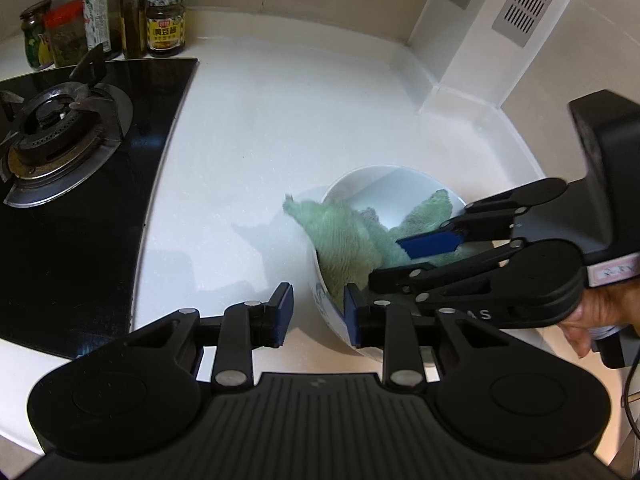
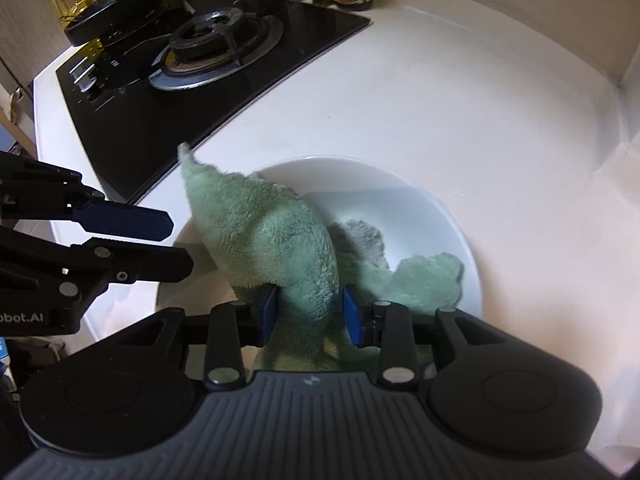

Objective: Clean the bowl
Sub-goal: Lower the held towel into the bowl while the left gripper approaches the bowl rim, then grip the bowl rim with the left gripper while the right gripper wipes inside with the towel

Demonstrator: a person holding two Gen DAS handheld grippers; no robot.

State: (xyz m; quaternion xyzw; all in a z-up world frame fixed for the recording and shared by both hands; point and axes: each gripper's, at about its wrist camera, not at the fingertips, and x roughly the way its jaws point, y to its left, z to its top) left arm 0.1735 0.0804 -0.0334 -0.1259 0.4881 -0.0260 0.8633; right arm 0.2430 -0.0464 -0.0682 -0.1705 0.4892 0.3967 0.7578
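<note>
Bowl (image 2: 420, 200): set on counter (image 2: 480, 100), green cloth (image 2: 272, 240) draped inside.
Left hand-held gripper (image 1: 316, 312): jaws apart, straddling bowl rim.
Right hand-held gripper (image 2: 308, 312): jaws apart, cloth between.

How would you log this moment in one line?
left gripper: open astride bowl rim | right gripper: open around cloth | cloth: in bowl

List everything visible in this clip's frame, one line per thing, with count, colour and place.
bowl: one, white, on the countertop right of the stove.
cloth: one, pale green, lying in the bowl, one corner over its rim.
countertop: one, white.
gas stove: one, black glass, left of the bowl.
pan: one, black, on the far burner.
jars and bottles: several, against the back wall.
left gripper: jaws astride the bowl's rim, not clamped.
right gripper: jaws around the cloth.
hand: one, holding the right gripper.
</note>
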